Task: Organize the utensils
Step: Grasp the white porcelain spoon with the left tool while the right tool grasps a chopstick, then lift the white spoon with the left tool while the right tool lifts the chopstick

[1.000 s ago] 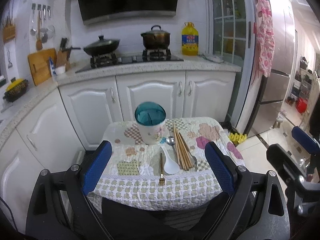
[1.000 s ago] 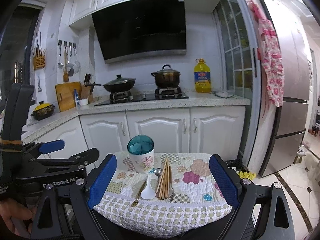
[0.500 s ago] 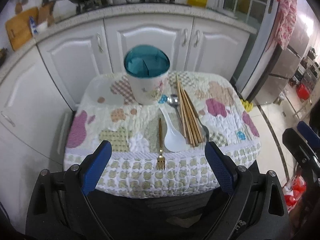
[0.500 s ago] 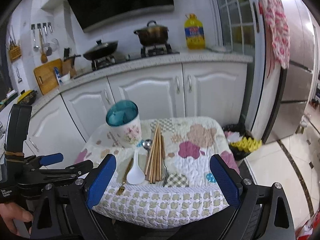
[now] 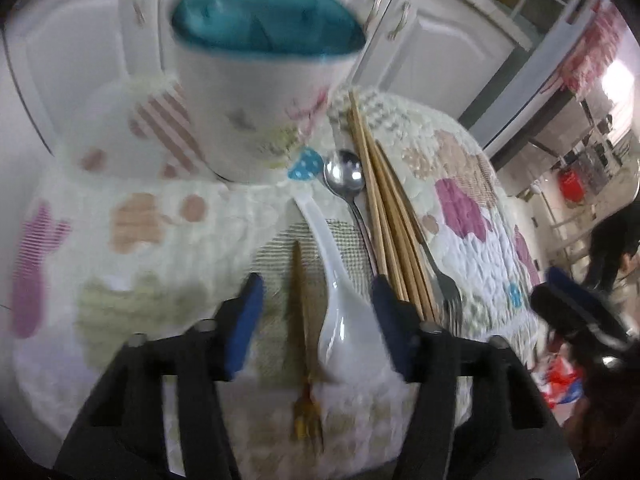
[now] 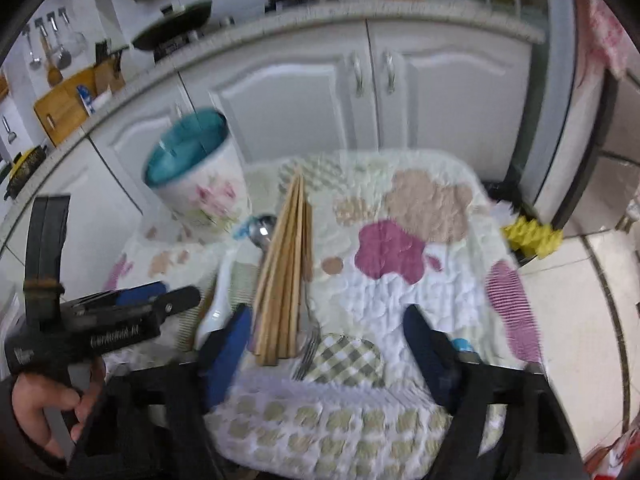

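Our left hand-held gripper hangs low over the near edge of the quilted counter, its blue pads apart, and between them lie the bowl of the white ceramic spoon and the gold-tined fork. Neither pad visibly clamps either piece. The gold fork runs lengthwise from near edge to far, tines toward us. The white spoon lies just beside it on the right, bowl toward us, handle slanting away to the left. Right of that, the steel spoon points the other way, bowl at the far end, its handle running under the bundle of wooden chopsticks. The chopsticks lie lengthwise too, fanned slightly, far tips near the holder. The silver fork sits at their right side, tines toward the near edge.

Our right hand-held gripper hovers at the near edge with its fingers wide apart, the near ends of the chopsticks and the silver fork's tines between them, untouched.

The white floral utensil holder, teal inside, stands upright at the far left of the counter. On the left gripper's body, seen from the right wrist, there is printed lettering, too blurred for us to read.
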`<state>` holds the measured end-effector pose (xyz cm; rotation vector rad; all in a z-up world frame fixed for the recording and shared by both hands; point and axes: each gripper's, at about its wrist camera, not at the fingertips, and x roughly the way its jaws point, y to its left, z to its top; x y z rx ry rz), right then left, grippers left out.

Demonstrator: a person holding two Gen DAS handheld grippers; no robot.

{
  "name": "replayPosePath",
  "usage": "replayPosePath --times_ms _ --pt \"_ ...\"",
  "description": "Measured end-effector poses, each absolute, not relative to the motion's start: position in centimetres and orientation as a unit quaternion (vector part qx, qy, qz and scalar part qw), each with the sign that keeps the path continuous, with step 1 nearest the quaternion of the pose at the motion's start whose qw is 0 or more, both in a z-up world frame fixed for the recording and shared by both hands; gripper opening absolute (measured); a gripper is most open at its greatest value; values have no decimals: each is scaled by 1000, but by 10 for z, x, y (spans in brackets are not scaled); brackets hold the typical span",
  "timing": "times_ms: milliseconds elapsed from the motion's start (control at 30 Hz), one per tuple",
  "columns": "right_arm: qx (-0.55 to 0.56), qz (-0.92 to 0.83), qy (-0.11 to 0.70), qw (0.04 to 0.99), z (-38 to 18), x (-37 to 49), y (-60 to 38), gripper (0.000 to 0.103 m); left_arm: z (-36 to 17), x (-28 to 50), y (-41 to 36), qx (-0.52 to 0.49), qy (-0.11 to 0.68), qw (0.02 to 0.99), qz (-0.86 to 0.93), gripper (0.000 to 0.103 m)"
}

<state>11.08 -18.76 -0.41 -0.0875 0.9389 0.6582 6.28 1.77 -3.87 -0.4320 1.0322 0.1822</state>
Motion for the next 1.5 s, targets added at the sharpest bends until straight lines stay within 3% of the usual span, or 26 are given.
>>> replayPosePath --times_ms 200,467,533,733,967,1033,1133,1500 --pt "24 339 518 785 -50 141 -189 47 -56 90 14 -189 503 840 81 47" --pt "22 389 513 765 -50 167 -160 47 -61 123 15 -175 507 839 91 46" --pt "0 391 526 755 -53 174 -150 45 -63 127 12 -159 511 839 100 19" --pt "10 397 548 736 -67 167 -156 34 -59 119 19 -191 501 840 81 14" --pt "-3 407 505 761 -51 210 -124 33 -17 87 28 -203 444 870 63 11" --pt "-8 406 505 762 -55 226 -113 24 -10 82 32 -206 435 874 67 11" --pt "-26 400 509 762 -62 245 -96 18 -8 77 36 -211 432 874 72 11" --pt "-76 401 533 741 -68 264 -53 17 -19 79 36 -226 438 867 71 11"
